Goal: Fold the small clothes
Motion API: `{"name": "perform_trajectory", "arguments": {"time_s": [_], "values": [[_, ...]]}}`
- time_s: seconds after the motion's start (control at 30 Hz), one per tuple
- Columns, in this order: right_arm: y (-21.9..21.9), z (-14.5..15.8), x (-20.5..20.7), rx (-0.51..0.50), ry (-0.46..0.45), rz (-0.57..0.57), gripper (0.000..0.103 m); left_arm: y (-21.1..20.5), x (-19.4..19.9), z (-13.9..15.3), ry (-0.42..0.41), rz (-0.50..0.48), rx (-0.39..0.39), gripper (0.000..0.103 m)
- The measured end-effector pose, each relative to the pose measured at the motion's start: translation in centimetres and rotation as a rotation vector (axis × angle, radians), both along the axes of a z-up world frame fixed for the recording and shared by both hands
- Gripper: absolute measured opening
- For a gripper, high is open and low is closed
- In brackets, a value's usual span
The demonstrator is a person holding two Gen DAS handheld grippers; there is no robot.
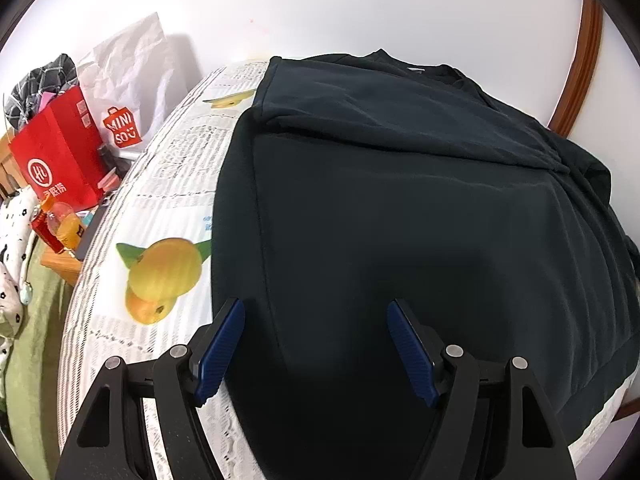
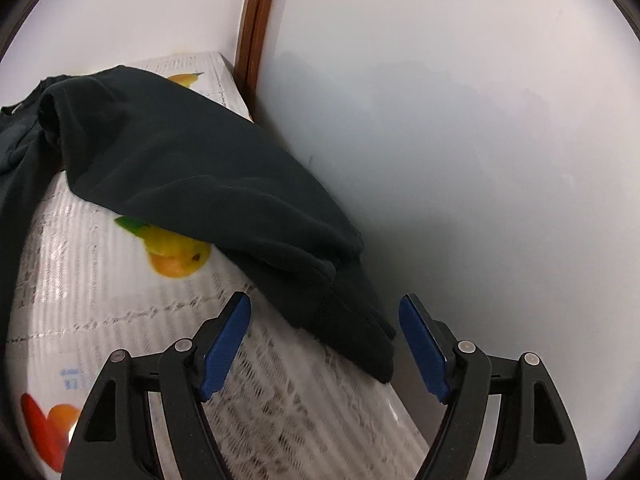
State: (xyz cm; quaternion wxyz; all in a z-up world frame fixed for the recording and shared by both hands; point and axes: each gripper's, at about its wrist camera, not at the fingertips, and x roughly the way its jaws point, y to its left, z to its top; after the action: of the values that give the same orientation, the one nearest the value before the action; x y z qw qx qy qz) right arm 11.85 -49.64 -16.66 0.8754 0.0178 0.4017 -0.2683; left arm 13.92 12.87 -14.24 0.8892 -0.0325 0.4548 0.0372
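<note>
Dark long-sleeved top (image 1: 420, 208) lies spread over bench (image 1: 160, 184) draped in white lace cloth printed with fruit. One sleeve (image 2: 224, 200) trails toward bench edge beside white wall (image 2: 480, 120), cuff resting on cloth. Left tongs (image 1: 316, 344) poised above garment's near hem, blue pads wide apart, nothing gripped. Right tongs (image 2: 324, 344) spread wide near sleeve cuff, empty. Red shopping bag (image 1: 60, 160), white Miniso bag (image 1: 124, 76) stand beyond bench's left side.

A lived-in home room

A lace fruit-print tablecloth (image 1: 160, 184) is covering the surface; red and white shopping bags (image 1: 60, 160) are crowding a wooden side table.
</note>
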Motion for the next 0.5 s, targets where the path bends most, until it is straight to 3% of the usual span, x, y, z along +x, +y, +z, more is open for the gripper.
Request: {"name": "perform_trajectory", "arguments": {"time_s": [0.07, 0.13, 0.2, 0.27, 0.33, 0.5], "values": [[-0.6, 0.1, 0.3, 0.018, -0.017, -0.017, 0.075, 0.2, -0.2, 0.0, 0.004, 0.01, 0.006, 0.072], [-0.9, 0.3, 0.8, 0.036, -0.041, -0.013, 0.065, 0.4, -0.3, 0.0, 0.008, 0.019, 0.01, 0.072], [-0.6, 0.2, 1.8, 0.037, -0.041, 0.019, 0.029, 0.4, -0.3, 0.1, 0.003, 0.02, 0.017, 0.072], [0.0, 0.3, 2.5, -0.014, -0.021, 0.02, 0.018, 0.4, -0.3, 0.1, -0.007, 0.026, 0.024, 0.072], [0.5, 1.0, 2.9, -0.053, -0.002, 0.011, 0.015, 0.6, -0.4, 0.2, -0.017, 0.03, 0.021, 0.072], [3.3, 6.6, 2.3, -0.118, -0.123, 0.022, 0.013, 1.4, -0.3, 0.2, -0.035, 0.029, 0.031, 0.071]]}}
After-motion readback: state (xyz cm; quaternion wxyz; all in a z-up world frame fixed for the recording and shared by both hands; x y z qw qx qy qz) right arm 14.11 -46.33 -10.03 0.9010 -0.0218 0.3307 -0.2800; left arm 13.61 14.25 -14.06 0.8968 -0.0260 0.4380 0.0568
